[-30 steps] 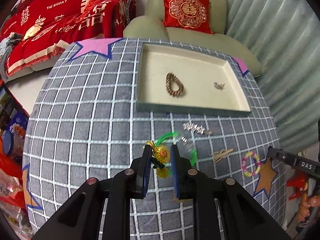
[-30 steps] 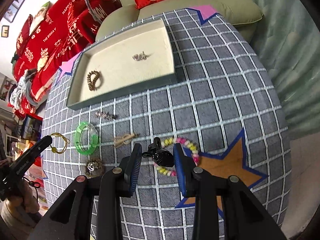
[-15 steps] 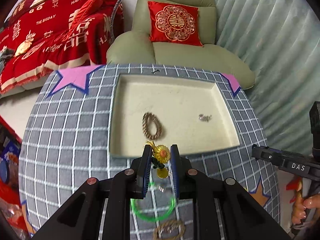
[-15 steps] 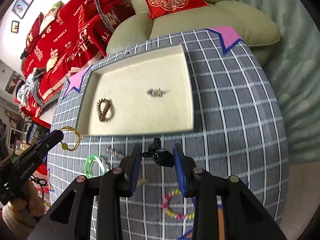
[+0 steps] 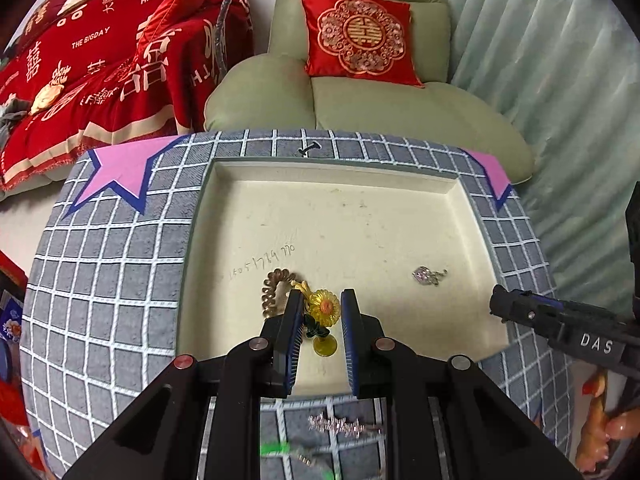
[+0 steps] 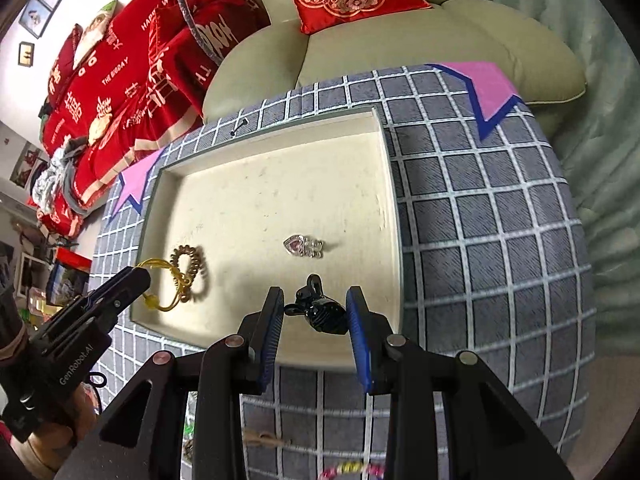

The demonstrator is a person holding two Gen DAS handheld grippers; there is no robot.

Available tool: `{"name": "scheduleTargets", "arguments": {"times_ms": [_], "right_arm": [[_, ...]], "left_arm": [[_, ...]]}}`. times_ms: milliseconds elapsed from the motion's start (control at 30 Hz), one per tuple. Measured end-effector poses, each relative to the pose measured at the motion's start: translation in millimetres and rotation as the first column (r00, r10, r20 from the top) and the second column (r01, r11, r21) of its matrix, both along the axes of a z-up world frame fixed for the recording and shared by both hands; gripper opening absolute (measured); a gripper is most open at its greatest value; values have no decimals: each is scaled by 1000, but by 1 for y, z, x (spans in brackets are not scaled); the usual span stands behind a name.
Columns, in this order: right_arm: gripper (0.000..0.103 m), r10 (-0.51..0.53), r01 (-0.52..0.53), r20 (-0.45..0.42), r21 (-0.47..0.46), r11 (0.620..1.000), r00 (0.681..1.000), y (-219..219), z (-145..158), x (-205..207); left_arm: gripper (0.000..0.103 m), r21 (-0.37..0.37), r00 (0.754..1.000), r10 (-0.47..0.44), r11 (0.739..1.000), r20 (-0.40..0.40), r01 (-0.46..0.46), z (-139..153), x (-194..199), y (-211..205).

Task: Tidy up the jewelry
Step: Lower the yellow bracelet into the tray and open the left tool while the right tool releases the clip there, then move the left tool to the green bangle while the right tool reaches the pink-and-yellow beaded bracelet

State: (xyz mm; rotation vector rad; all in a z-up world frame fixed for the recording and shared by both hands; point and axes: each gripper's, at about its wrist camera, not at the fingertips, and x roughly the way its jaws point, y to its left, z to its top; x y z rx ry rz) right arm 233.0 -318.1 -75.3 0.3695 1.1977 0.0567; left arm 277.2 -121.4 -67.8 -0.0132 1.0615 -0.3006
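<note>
Underneath everything, a grey cloth with a white grid (image 5: 112, 264) is covering the round table, with pink stars edged in blue (image 5: 120, 168) lying near its far rim. Beyond it, a pale green armchair (image 5: 360, 108) is carrying a red embroidered cushion (image 5: 358, 38), a red printed throw (image 5: 100, 64) is draping the sofa to the left, and a ribbed pale curtain (image 5: 560, 80) is hanging on the right.

On the cloth a cream tray (image 5: 320, 172) is sitting; a coiled gold bracelet (image 5: 272, 290) and a small silver charm (image 6: 303, 247) are lying inside it, well apart. A sparkly silver clip (image 5: 338, 426) is lying on the cloth on the near side of the tray.

Closing narrowly, the left gripper (image 5: 320, 312) is pinching a yellow sunflower ornament (image 5: 324, 308) over the tray, just beside the bracelet. The right gripper (image 6: 316, 312) is clamping a black hair claw (image 6: 320, 312) above the tray's near edge.

Compared with 0.5 s ago, both grippers are now reaching further forward, over the tray floor instead of short of its near wall, and the green bangle is no longer showing whole beneath the left one.
</note>
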Motion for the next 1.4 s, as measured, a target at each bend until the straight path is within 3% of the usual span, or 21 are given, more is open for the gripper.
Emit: {"name": "scheduleTargets", "arguments": {"times_ms": [467, 933, 1033, 1100, 1200, 1267, 1300, 1400], "right_arm": [[35, 59, -61, -45, -25, 998, 997, 4, -32, 20], [37, 79, -81, -79, -25, 996, 994, 7, -48, 27], [46, 66, -65, -74, 11, 998, 995, 3, -46, 27], [58, 46, -43, -59, 52, 998, 997, -2, -42, 26], [59, 25, -21, -39, 90, 996, 999, -7, -35, 24], [60, 6, -3, -23, 98, 995, 1000, -11, -28, 21], [61, -1, 3, -18, 100, 995, 1000, -13, -25, 19], [64, -20, 20, 4, 110, 994, 1000, -18, -13, 14]], "left_arm": [[29, 85, 999, -8, 996, -36, 11, -39, 17, -30], [29, 192, 999, 0, 981, -50, 10, -56, 18, -37], [30, 199, 999, -7, 980, -48, 17, -53, 17, -36], [30, 188, 999, -6, 982, -49, 15, -51, 16, -34], [31, 184, 999, 0, 983, -48, 9, -49, 17, -32], [70, 177, 999, 7, 984, -53, 2, -50, 18, -30], [103, 180, 999, 25, 984, -43, -17, -48, 18, -29], [103, 168, 999, 45, 985, -10, -43, -41, 17, -25]]}}
